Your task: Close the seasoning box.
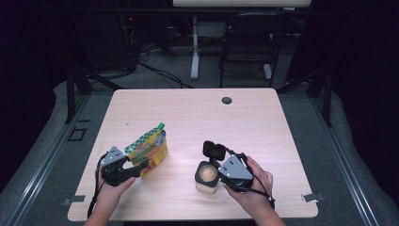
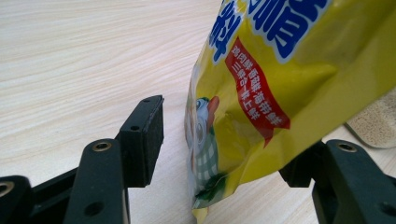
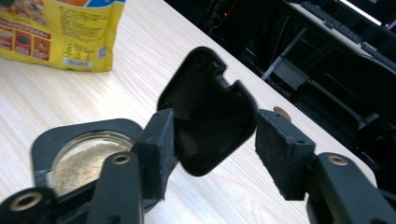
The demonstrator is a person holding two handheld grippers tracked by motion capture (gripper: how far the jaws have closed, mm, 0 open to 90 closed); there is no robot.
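While parted around yellow pouch [image 2: 280, 93] without pressing: left claw [image 2: 224, 154]. Right claw [image 3: 210, 154] wide, straddling flipped-up black lid [image 3: 208, 112] of jar [image 1: 207, 176] on desk [image 1: 197, 117].

Lab or studio: bare desk [image 1: 188, 113], black curtains, folding chair [image 1: 249, 42], floor cables.

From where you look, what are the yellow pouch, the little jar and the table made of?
The yellow pouch looks like glossy printed plastic film: it creases and shines. The jar seems to be clear plastic or glass, I can't tell which, with a black flip lid of matte moulded plastic, open. The table looks like pale wood-grain laminate, smooth.
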